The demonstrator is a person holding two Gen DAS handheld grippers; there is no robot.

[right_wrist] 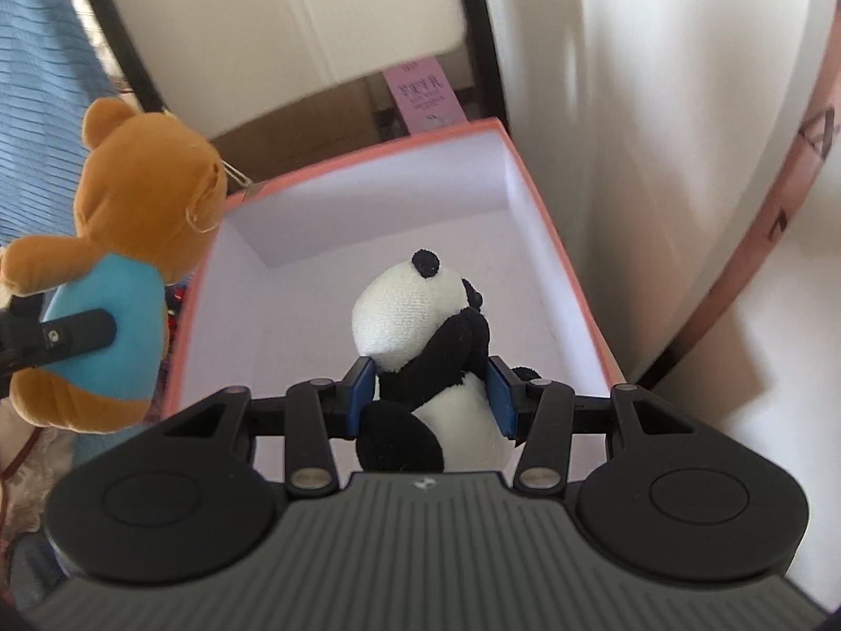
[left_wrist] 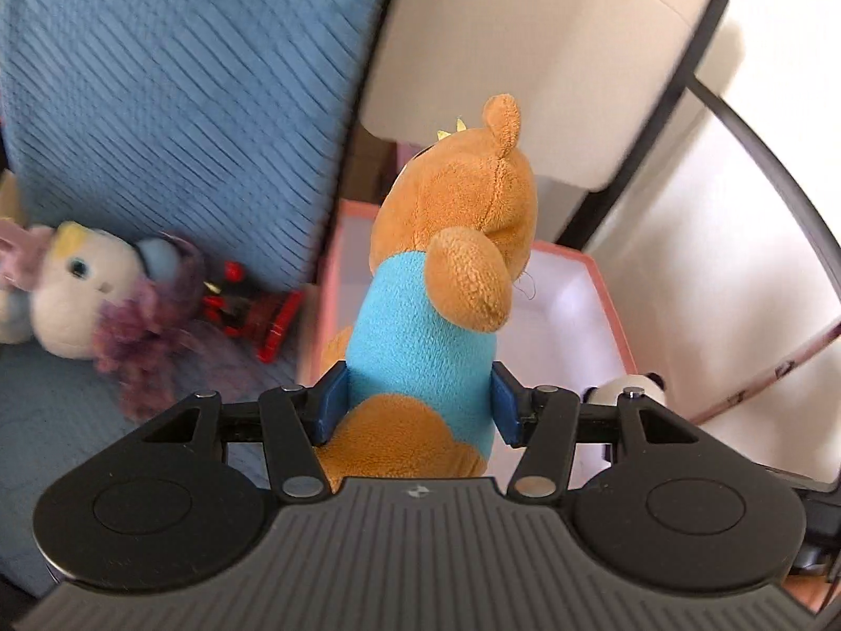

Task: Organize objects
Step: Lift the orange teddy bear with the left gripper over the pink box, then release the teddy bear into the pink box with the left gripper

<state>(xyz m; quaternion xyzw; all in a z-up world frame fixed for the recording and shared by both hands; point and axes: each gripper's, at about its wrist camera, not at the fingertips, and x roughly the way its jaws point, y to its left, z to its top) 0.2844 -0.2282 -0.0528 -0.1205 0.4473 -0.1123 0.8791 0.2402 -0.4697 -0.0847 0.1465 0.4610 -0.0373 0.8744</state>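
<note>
Left gripper (left_wrist: 418, 402): blue pads pressed against both sides of the brown teddy bear (left_wrist: 447, 284) at its blue shirt, jaws spread only as wide as the torso, clamped on it. The bear is held upright, back toward the left wrist camera, one ear and one arm visible, just in front of the near-left corner of the pink box (left_wrist: 604, 284). In the right wrist view the same teddy bear (right_wrist: 126, 242) sits at the left edge of the box, outside its rim, with a black finger of the left gripper across the blue shirt. Right gripper (right_wrist: 428, 392): blue pads closed on the panda plush (right_wrist: 420, 326) at its middle, jaws narrowly apart, gripping it. The panda is upright, head tilted away from the camera, held above the box's open interior near its front wall. Pink box (right_wrist: 557, 242): rim pink, inner walls and floor white; the visible floor shows no other contents, though the near part is hidden behind the panda and gripper. On the blue ribbed fabric (left_wrist: 173, 79) to the left lie a white plush with purple yarn hair (left_wrist: 89, 294) and, just beside it, a red-and-black toy (left_wrist: 252, 310), both blurred.
</note>
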